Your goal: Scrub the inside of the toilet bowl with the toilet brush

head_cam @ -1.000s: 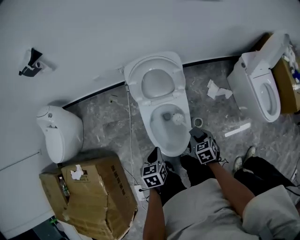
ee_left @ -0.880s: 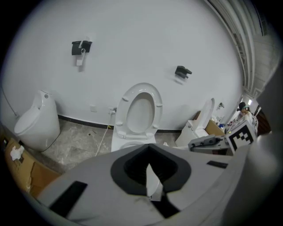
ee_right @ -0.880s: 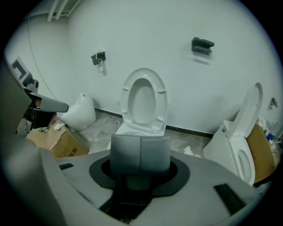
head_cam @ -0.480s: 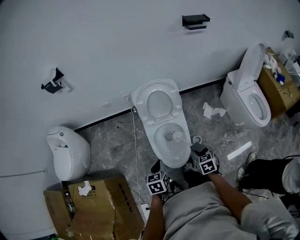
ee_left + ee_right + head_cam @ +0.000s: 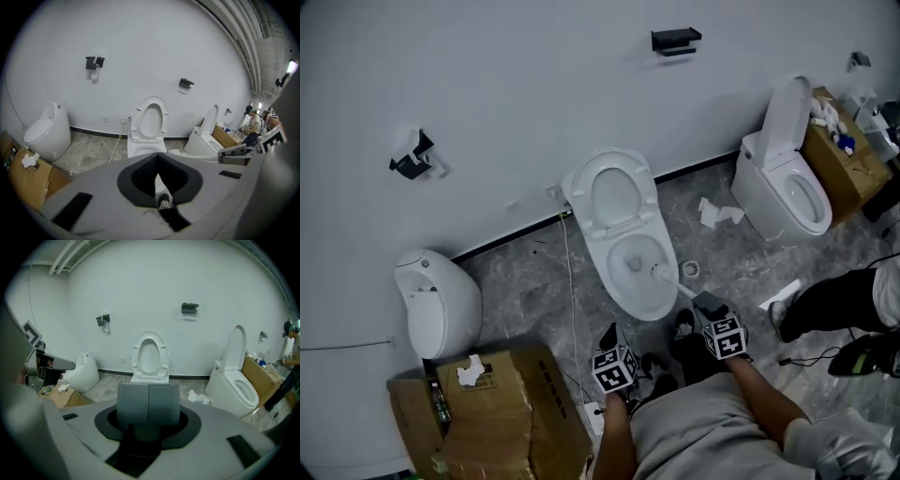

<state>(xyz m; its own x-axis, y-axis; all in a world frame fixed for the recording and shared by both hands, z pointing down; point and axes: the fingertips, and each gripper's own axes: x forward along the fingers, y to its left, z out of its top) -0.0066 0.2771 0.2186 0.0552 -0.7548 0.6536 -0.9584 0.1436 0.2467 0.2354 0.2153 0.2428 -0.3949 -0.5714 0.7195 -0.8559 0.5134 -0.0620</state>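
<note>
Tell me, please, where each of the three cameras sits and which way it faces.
Head view: on the person's head, facing steeply down at the middle toilet; torso, forearms, left gripper and right gripper show.
Left gripper view: on the left gripper, facing the wall; its own jaws show.
Right gripper view: on the right gripper, facing that wall; its own pads show.
Shared: all three see the middle toilet.

A toilet (image 5: 617,286) and another toilet (image 5: 769,202) are standing on the grey floor (image 5: 530,272). Some crumpled paper (image 5: 718,214) is lying between them.
</note>
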